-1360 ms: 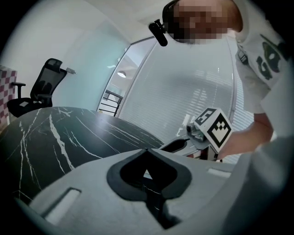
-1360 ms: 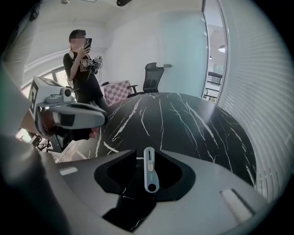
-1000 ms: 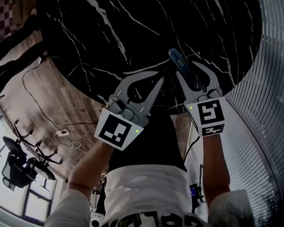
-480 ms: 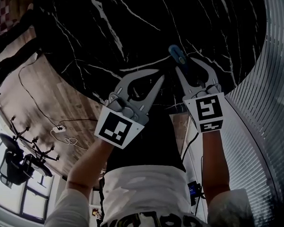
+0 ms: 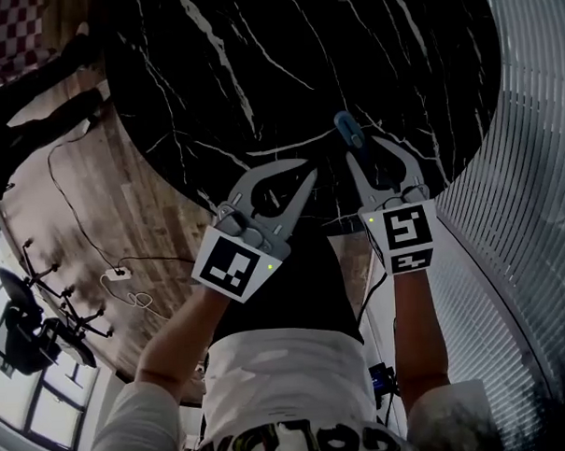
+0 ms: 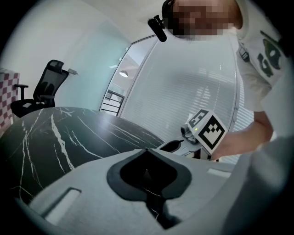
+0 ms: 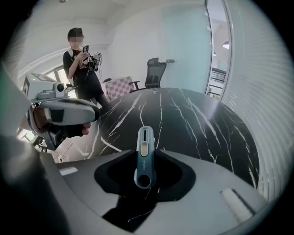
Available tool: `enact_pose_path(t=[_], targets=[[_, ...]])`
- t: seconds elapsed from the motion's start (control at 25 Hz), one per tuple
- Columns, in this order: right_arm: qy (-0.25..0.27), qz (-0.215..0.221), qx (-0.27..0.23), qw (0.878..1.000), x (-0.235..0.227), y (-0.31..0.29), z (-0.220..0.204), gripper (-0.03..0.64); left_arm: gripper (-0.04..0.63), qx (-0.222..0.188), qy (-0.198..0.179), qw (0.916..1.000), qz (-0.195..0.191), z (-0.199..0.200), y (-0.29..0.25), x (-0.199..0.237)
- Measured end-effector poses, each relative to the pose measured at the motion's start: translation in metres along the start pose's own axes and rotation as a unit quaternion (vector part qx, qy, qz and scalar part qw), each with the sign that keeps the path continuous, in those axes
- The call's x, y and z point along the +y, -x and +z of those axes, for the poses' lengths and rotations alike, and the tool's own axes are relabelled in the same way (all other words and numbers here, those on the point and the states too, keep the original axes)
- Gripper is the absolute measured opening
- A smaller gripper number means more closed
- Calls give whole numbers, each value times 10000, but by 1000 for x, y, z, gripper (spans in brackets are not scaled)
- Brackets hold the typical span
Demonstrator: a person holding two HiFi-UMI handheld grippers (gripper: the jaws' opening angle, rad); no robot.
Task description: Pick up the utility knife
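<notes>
Right gripper (image 5: 359, 149) jaws have just been closing; they stand narrower than a second ago and now press on both sides of the knife (image 7: 144, 147). The knife sits between the jaw tips, its slider end projecting ahead of them over the black surface (image 5: 285, 70). Left gripper (image 5: 308, 172), beside the right jaws: jaws together, nothing between them.

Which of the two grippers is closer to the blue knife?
Right. The right gripper clamps the knife between its fingers, which have just been closing. The left gripper is off to the knife's left, shut and empty, not touching it.
</notes>
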State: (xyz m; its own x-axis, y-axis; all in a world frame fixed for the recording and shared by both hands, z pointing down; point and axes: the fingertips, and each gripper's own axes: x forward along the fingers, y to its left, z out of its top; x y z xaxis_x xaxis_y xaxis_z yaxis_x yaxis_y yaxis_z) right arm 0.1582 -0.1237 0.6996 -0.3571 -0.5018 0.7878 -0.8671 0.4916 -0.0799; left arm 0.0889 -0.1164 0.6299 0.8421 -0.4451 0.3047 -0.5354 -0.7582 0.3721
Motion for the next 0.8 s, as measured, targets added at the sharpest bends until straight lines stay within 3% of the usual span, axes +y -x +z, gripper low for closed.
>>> enact_pose_path(t=[0.4,0.56,0.8], targets=[[-46,-17,-1129,9936,14,102,95,129,3,-554,-257,9979,224,98,41,-34],[-53,26,-1719,9851,25,148,142,129,3,-630,-403,9969,260,134,59,-49],[28,145,-2336,9722,56,215,190,129,3,-844,-279,9951,430,180,93,-80]])
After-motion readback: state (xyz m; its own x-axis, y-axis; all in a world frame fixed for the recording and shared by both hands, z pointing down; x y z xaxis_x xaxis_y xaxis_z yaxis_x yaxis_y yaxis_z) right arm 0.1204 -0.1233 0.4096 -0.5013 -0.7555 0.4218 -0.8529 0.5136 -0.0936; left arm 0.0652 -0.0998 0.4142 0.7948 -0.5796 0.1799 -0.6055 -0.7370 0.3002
